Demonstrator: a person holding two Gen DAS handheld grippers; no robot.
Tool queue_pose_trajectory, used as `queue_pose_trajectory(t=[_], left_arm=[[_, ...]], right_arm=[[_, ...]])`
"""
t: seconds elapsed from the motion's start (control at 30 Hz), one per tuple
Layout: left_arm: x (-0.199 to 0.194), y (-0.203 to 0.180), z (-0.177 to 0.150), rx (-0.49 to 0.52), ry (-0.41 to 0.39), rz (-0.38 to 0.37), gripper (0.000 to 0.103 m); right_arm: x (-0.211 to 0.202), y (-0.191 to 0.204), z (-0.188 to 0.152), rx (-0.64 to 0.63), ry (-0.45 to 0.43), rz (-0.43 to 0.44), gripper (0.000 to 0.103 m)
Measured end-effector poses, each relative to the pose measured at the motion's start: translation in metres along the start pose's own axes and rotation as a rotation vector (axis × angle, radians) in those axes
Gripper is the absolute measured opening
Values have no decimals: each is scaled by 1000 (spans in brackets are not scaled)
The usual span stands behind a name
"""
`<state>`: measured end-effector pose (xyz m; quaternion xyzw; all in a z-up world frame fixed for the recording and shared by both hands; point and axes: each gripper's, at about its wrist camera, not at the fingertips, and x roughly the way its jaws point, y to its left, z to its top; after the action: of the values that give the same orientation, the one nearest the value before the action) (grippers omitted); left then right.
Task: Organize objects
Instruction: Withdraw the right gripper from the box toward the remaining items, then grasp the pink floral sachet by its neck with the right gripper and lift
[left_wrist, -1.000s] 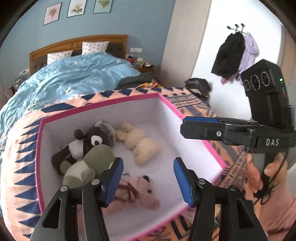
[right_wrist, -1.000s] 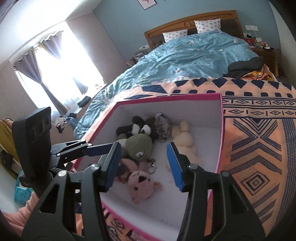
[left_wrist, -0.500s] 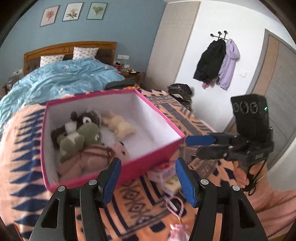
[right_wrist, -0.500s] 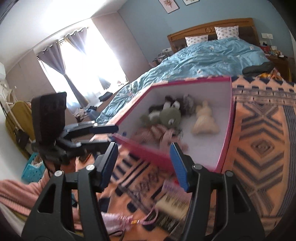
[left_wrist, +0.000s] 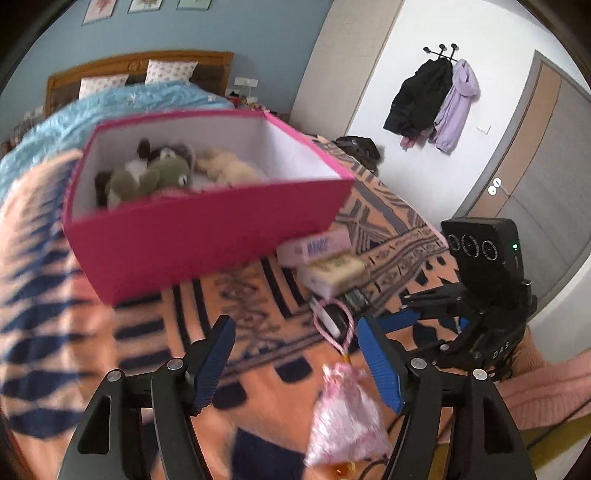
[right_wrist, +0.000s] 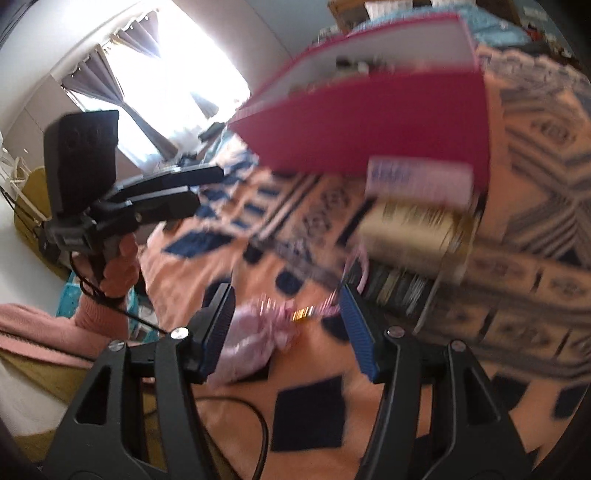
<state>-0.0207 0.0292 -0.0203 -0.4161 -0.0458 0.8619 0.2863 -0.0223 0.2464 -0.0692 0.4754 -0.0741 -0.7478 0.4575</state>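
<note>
Two grippers, the left gripper (left_wrist: 295, 354) and the right gripper (right_wrist: 286, 317), hang released over the patterned blanket (left_wrist: 255, 325), jaws apart and holding nothing. Near the blanket's front edge lies a pink drawstring pouch (left_wrist: 345, 421), partly behind the left gripper's right finger. Beyond it, two small cartons (left_wrist: 325, 258) lie just beside the pink box (left_wrist: 199, 229), which contains plush toys (left_wrist: 155, 177). Coats (left_wrist: 432, 103) hang on the far wall.

Home bedroom, wooden headboard (left_wrist: 136, 61) (pillows against it), blue duvet (left_wrist: 110, 107), hung coats (left_wrist: 432, 99), curtained window (right_wrist: 162, 74)
</note>
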Motion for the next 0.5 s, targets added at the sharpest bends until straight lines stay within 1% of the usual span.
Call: queue_pose_trajectory(t=[0.17, 0.27, 0.37, 0.5], left_arm=[[11, 1, -28, -48, 35, -28, 70], [12, 4, -41, -65, 51, -28, 70], [14, 7, -51, -79, 74, -17, 70], [11, 11, -59, -91, 78, -38, 70]], right_arm=[[16, 4, -15, 13, 58, 40, 61], [23, 7, -19, 14, 72, 40, 61], [26, 6, -20, 30, 66, 57, 61], [31, 4, -19, 59, 55, 72, 61]])
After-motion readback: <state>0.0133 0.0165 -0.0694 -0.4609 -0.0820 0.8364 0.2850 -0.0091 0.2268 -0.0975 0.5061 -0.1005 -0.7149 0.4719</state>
